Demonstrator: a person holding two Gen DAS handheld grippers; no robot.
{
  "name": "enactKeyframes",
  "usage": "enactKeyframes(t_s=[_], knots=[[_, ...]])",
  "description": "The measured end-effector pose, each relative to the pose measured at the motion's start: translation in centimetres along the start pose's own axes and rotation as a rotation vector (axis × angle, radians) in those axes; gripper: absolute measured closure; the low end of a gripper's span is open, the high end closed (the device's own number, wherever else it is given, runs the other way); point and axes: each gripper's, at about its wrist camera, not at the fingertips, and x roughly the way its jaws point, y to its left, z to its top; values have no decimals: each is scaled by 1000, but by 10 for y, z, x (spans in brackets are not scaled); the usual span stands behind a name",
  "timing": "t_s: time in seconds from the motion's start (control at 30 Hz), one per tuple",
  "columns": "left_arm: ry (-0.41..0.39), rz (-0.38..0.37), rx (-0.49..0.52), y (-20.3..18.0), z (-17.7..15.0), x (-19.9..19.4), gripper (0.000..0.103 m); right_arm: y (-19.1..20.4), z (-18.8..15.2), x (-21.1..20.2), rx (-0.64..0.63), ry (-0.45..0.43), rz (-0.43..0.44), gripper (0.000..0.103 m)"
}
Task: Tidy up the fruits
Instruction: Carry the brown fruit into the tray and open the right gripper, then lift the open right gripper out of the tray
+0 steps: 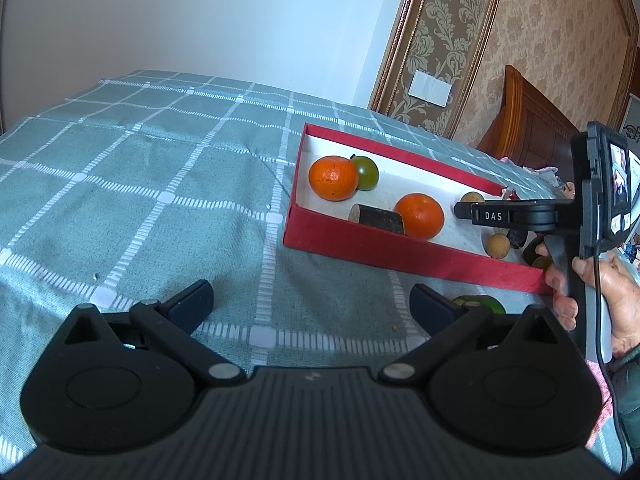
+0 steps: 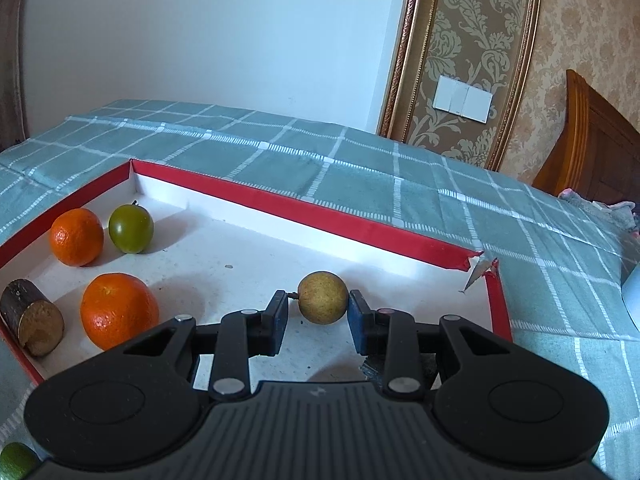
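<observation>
Two oranges point(image 2: 76, 237) point(image 2: 119, 311), log stub point(image 2: 32, 317) beside longan point(image 2: 323, 297)

Bed covered by teal bedspread point(image 1: 160, 168) with white grid pattern; some creases. Plain pale wall point(image 2: 200, 40) behind, evenly daylit, bluish cast. To its right, damask wallpaper panel point(image 2: 472, 40) in beige and olive, set in gilt frame point(image 2: 404, 60). White switch plate point(image 2: 463, 99) on the panel. Further right, lighter patterned wallpaper point(image 1: 560, 40). Wooden headboard point(image 1: 528, 120), reddish brown, at far right.
</observation>
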Motion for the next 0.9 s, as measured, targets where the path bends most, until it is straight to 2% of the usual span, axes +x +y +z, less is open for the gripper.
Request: enactKeyframes(t_s=[0.3, 0.4, 0.6, 0.63, 0.73, 0.9], knots=[[0, -1, -1, 0, 0, 0, 0, -1, -3, -7, 8, -3, 14, 71], [-1, -2, -2, 0, 0, 0, 0, -2, -5, -13, 12, -10, 27, 64], [-2, -3, -3, 0, 0, 0, 0, -2, -10, -32, 15, -43, 38, 62], [-2, -3, -3, 0, 0, 0, 0, -2, -11, -36, 19, -48, 40, 59], [-1, -2, -3, 1, 0, 0, 0, -4, -15, -46, 38, -73, 15, 33], [-2, -5, -6, 1, 0, 0, 0, -11, -17, -58, 52, -98, 22, 33]])
